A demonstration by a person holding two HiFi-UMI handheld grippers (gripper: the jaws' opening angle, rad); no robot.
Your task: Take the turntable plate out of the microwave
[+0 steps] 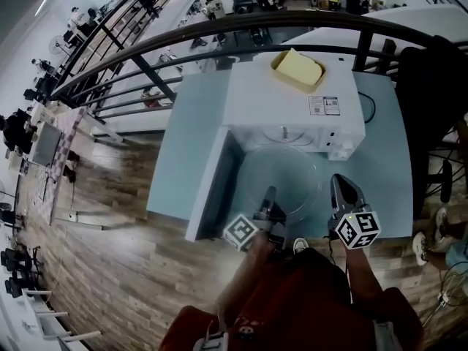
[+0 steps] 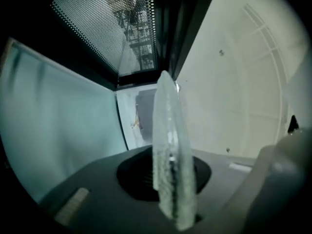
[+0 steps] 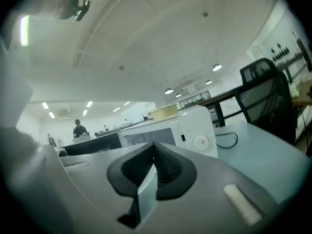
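**Glass plate out in front of the oven, held by one rim**

The turntable plate point(image 1: 281, 180) is a clear glass disc. It lies roughly flat just in front of the open microwave point(image 1: 292, 101), above the near part of the bench point(image 1: 183, 137). In the head view it looks clear of the cavity, though the clear glass makes its far rim hard to trace.

The left hand-held gripper point(image 1: 270, 196) is clamped on the near-left rim. Its own view shows the rim edge-on, pinched between the pads. The right hand-held gripper point(image 1: 337, 180) sits just beside the plate's right rim with its jaws together. Its view shows no part of the plate between them.

As a judgement, the glass is stiff, fairly heavy for its thickness, smooth enough to slip and likely to break if dropped. A single pinch at one edge lets the weight lever against the pads. A second hold on the opposite rim, or a short, level path down to the bench, would be safer.

The microwave door point(image 1: 208, 189) stands open to the left, close to the plate's left side.
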